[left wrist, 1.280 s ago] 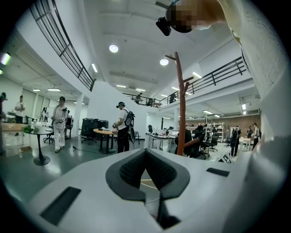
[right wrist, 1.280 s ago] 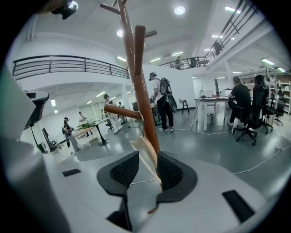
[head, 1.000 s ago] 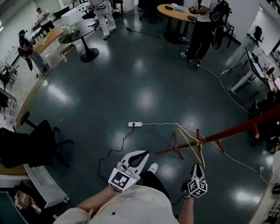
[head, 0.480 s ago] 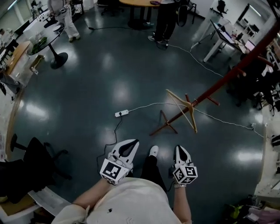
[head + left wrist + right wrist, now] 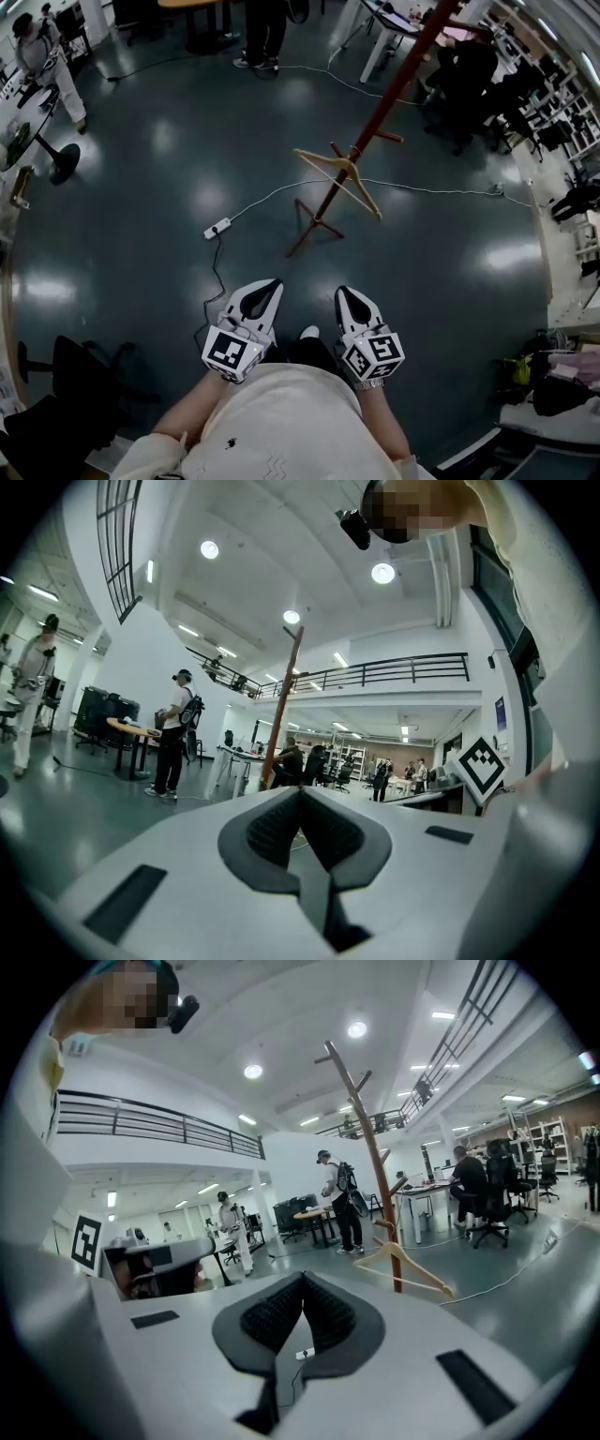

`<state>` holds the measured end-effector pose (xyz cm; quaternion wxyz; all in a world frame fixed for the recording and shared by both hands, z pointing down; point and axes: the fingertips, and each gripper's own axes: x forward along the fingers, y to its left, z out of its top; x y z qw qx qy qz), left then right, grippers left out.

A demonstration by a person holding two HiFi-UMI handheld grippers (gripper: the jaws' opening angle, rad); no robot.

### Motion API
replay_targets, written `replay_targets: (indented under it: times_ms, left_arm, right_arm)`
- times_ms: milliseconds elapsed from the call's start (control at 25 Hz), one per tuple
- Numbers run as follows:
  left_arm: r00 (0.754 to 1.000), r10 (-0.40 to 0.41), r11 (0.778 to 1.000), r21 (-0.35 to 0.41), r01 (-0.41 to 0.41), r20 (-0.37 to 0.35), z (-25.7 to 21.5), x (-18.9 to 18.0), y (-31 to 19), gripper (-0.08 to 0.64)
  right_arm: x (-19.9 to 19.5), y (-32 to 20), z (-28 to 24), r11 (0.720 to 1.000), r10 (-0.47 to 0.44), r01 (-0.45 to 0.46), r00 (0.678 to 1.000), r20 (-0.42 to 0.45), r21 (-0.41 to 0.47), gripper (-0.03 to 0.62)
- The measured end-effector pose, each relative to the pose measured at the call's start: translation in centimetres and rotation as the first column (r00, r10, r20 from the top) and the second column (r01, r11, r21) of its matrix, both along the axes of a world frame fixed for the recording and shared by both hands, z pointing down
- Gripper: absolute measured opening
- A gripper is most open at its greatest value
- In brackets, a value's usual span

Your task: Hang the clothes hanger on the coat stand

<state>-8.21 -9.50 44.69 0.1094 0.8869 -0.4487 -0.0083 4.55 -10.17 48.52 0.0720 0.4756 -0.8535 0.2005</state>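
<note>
In the head view, the left gripper (image 5: 271, 283) and right gripper (image 5: 343, 292) were held low and side by side, not touching. The clothes hanger (image 5: 361, 190) hung from a low peg of the coat stand (image 5: 378, 105), well apart from both. In the left gripper view, the jaws were pressed together on nothing. In the right gripper view, the jaws were likewise closed and empty, and the hanger (image 5: 422, 1267) hung on the stand (image 5: 370, 1157) ahead.

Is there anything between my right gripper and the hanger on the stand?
Nothing visible does. Only bare floor lies between the shut right gripper and the hanger, which hangs from a low peg of the coat stand. The power strip lies on the floor, off to the left.
</note>
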Motion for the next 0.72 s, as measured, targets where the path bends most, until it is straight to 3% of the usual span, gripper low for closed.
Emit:
replay_targets:
  times_ms: [320,720]
  left_arm:
    - [0.998,0.051,0.998,0.039,-0.052,0.025,-1.1,6.1,3.8,0.012]
    - [0.998,0.027,0.999,0.038,-0.029,0.057,-1.7,12.7,11.7,0.012]
  right_arm:
    - [4.7,4.3,-1.9,0.997,0.073,-0.074,0.996,0.049,0.027,0.018]
    - [9.5,11.7,-5.4,0.989,0.025,-0.032,0.999,0.049,0.145,0.018]
